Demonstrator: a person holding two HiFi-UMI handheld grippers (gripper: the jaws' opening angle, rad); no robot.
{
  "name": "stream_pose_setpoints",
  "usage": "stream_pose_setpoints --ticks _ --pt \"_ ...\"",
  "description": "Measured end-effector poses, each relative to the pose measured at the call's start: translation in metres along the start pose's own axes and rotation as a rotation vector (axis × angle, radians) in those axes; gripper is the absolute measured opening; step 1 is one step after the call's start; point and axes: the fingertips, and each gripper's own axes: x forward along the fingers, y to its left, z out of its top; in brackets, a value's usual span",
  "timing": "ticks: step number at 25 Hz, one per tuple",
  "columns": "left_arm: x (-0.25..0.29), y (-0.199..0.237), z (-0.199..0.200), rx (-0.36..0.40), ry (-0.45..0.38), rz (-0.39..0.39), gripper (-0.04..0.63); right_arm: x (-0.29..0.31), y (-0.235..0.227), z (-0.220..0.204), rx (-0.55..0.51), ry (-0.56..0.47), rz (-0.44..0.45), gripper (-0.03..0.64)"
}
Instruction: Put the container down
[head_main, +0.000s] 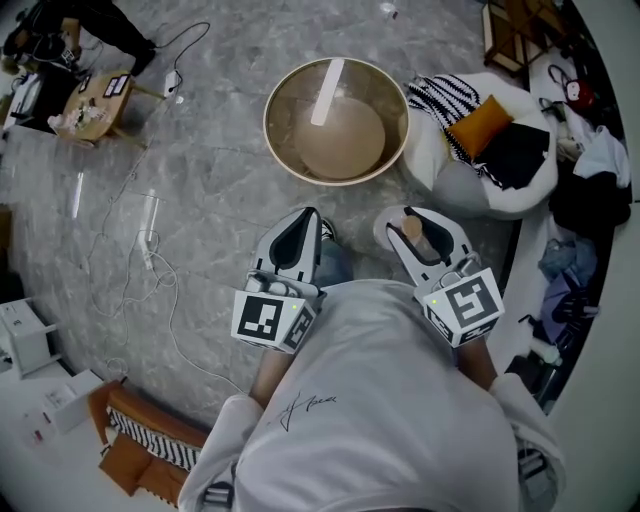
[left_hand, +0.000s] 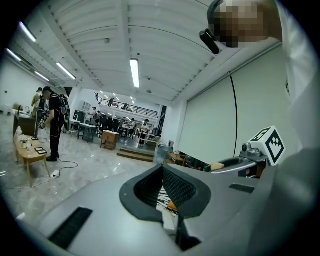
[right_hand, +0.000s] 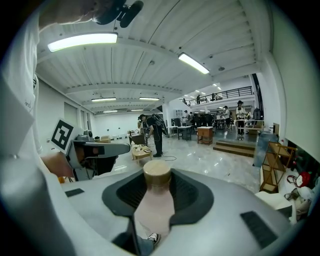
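Grey marble floor (head_main: 215, 185) is seen from above, with loose cables (head_main: 150, 262) run across it. A round basin (head_main: 290, 88) is set on the floor ahead of the person. Just right of it, a white beanbag (head_main: 525, 200) is loaded with striped cloth (head_main: 440, 93), an orange cushion (head_main: 480, 125) and black fabric (head_main: 515, 155). A low wooden worktop (head_main: 95, 112) with small items is placed far upper left.

Both claws are held side by side close to the person's white shirt (head_main: 380, 400), short of the basin and pointed toward it, only slightly below level.

Left claw (head_main: 308, 214): pads are brought together at the tips and nothing is gripped. Only a thin slit is left lower down, through which a bit of the striped cloth is visible in the left gripper view. Its marker cube (head_main: 268, 318) is turned up toward the head camera.

Right claw (head_main: 404, 214): jaws are spread wide and clamped on the container (right_hand: 156, 205), a pale pinkish bottle with a tan cap. It is held lengthwise between the pads, cap toward the claw tips. It is carried in the air above the floor, not set down, and kept clear of the basin and the beanbag. A shoe (right_hand: 150, 238) is seen below it in the right gripper view.
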Motion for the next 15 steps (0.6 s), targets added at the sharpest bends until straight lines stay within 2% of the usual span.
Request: stream_pose_setpoints --ticks 4,15 --pt "0.015 0.040 0.015 0.003 0.000 0.005 0.018 0.036 -0.002 0.020 -0.001 -0.005 -0.013 0.143" --pt "0.053 0.126 0.044 0.017 0.005 -0.067 0.018 0.123 -0.006 0.062 -0.004 -0.014 -0.048 0.143"
